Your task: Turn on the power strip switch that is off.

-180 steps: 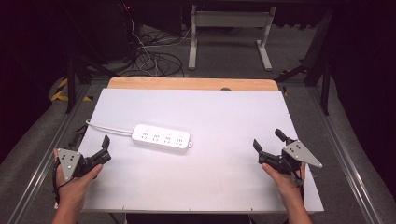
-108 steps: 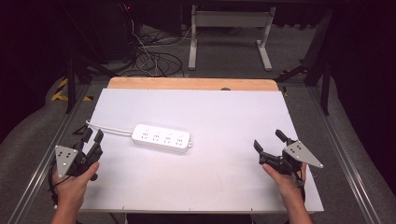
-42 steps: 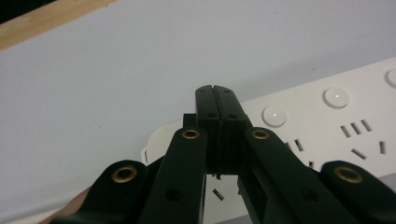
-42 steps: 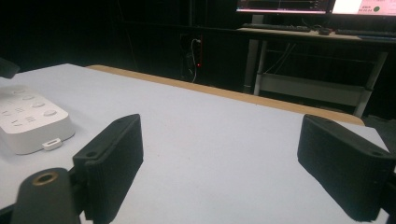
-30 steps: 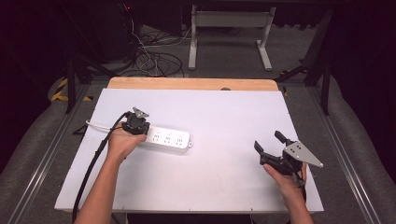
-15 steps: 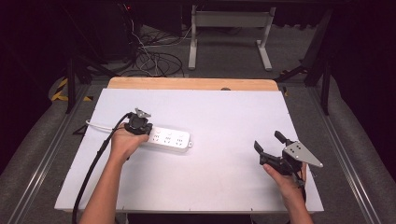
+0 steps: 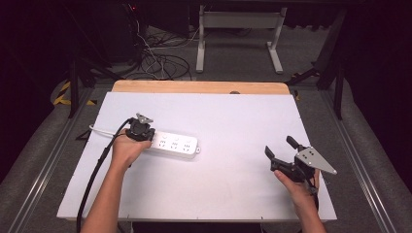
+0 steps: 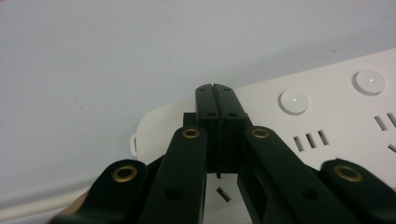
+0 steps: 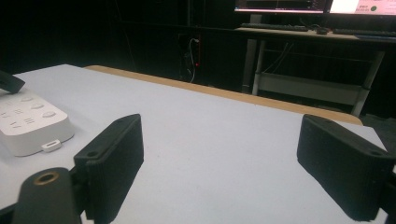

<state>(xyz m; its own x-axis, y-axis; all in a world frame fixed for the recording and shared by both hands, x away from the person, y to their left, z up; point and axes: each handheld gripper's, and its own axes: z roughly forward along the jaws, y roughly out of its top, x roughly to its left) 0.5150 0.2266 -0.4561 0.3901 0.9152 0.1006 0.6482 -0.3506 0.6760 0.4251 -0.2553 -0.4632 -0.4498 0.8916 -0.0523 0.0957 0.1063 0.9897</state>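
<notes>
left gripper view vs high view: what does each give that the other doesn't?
Left gripper view alone: the left claw closed, jaws pressed together, its tip over the power strip near the round buttons, slot detail visible.

High view alone: the right claw open and apart from the strip, both forearms, the strip's cord, the floor cables.

Shared: the white strip on the white table, left claw at its cord end.

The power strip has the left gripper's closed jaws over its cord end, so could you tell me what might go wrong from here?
The power strip lies loose on the table, so a push from the shut left gripper may slide or tip it; the right gripper rests far off, not steadying it.
</notes>
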